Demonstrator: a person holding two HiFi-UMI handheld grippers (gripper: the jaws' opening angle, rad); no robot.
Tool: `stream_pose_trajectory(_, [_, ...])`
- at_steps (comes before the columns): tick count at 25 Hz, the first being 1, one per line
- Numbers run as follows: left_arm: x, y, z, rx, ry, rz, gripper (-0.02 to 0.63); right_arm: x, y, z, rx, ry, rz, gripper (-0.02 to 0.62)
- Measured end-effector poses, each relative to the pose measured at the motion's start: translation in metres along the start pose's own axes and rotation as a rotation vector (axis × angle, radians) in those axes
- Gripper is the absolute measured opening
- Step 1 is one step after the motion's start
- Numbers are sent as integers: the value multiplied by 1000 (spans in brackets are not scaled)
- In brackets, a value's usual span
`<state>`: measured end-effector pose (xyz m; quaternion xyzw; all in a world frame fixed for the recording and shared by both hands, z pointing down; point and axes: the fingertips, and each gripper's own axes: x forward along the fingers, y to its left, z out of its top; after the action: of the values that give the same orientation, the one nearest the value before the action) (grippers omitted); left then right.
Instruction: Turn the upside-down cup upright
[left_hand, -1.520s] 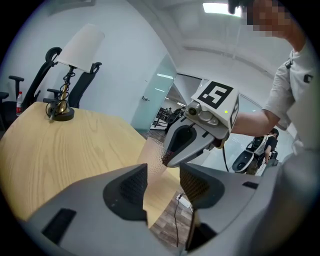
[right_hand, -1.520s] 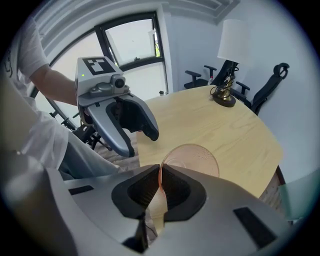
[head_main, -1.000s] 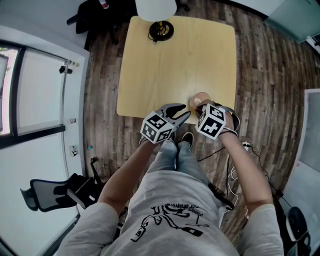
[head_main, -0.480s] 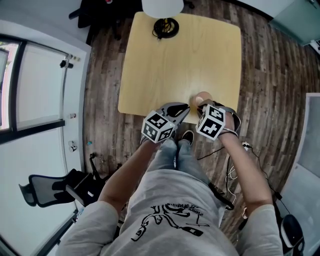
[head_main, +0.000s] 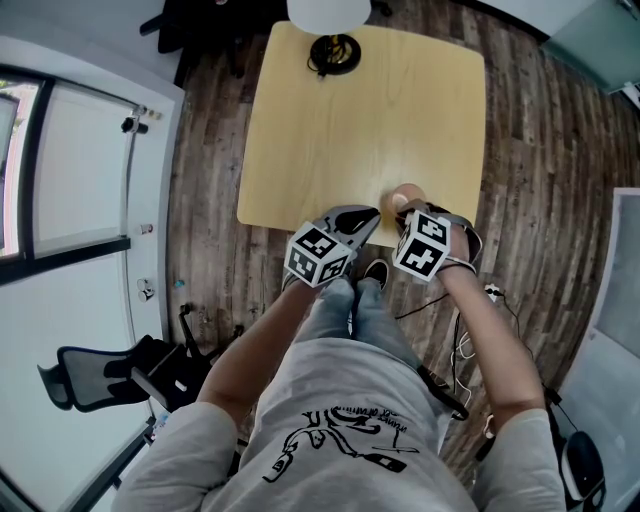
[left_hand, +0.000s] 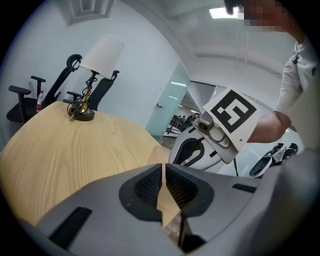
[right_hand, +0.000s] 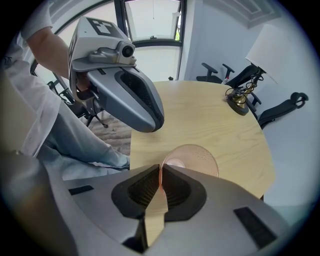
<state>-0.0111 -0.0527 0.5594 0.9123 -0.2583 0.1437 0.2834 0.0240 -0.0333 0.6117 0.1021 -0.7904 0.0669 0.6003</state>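
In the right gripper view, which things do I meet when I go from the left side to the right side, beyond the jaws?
left gripper (its jaws have just been closing, nothing between them) → cup → lamp

This looks like an office room. Black swivel chairs with armrests stand near a light wooden table that carries a small lamp. The floor is made of dark wood planks. One wall has large glass panels in dark frames, and a flat light panel is set in the white ceiling.
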Motion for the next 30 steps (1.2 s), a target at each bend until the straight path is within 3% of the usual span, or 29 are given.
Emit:
stream_pose_trajectory(25, [1, 1, 2, 0, 1, 16, 28, 2, -3, 2, -20, -20, -38, 37])
stream_pose_trajectory(30, [0, 0, 4, 5, 2, 17, 28, -2, -4, 4, -13, -37, -53, 87])
